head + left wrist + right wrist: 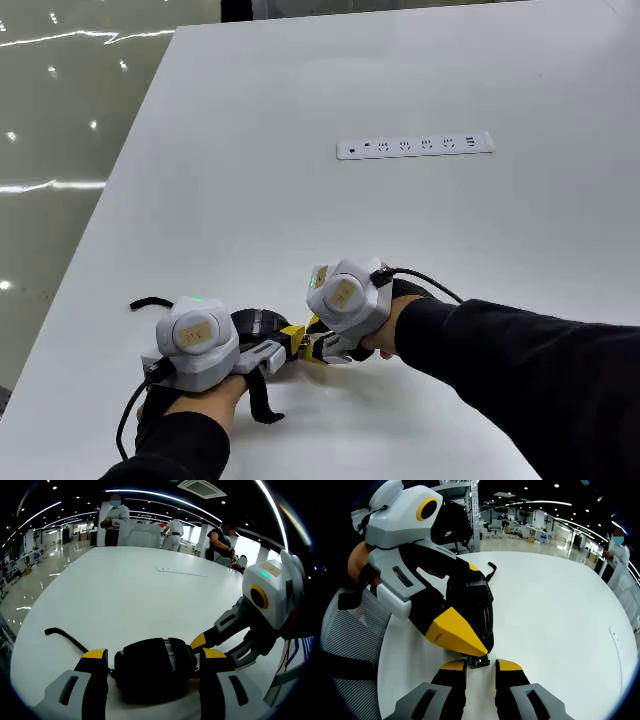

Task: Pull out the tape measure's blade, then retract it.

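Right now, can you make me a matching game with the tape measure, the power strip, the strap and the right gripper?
Things: 1 tape measure; 2 power strip; 3 strap; 4 right gripper.
Places: A far across the table; B jaws pinching the blade tip; C between the left gripper's jaws; D lying on the table beside the tape measure.
Pairs: 1-C; 2-A; 3-D; 4-B.

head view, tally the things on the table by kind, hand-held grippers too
tape measure: 1
power strip: 1
hand-held grippers: 2, the left hand-held gripper and the right hand-held gripper
total: 4
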Motion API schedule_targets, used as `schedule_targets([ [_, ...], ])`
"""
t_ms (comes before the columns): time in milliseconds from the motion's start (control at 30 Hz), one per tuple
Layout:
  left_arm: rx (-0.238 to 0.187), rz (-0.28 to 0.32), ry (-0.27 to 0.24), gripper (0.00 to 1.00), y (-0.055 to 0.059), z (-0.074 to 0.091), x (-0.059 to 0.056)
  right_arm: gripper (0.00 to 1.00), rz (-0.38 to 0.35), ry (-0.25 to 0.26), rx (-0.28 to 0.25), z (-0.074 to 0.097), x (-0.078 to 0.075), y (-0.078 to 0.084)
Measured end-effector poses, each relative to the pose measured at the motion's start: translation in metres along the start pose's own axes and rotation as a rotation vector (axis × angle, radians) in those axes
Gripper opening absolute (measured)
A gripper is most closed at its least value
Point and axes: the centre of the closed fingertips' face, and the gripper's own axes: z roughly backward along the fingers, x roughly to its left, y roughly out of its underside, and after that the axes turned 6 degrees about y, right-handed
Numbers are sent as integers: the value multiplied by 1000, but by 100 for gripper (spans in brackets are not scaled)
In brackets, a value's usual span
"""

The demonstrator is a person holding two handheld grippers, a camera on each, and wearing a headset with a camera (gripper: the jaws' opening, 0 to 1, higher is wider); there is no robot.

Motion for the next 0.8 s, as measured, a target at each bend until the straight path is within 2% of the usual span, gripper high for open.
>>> schedule_targets([
  [300, -1, -4, -8, 78, -2, 4, 5, 22, -16, 18, -13, 10, 0, 3],
  [367, 18, -21, -4, 83, 3, 4, 4, 23, -23, 21, -17, 12, 1, 4],
  [467, 14, -35, -11, 91, 4, 7, 5, 24, -31, 32, -27, 18, 3, 4],
  [600, 21, -23, -9, 98, 6, 8, 7, 25, -43, 48, -58, 29, 6, 5],
  [667, 15, -51, 3, 99, 4, 9, 4, 26, -56, 52, -67, 34, 7, 8],
  [800, 13, -68, 21, 99, 3, 9, 2, 27, -64, 70, -79, 43, 7, 11],
])
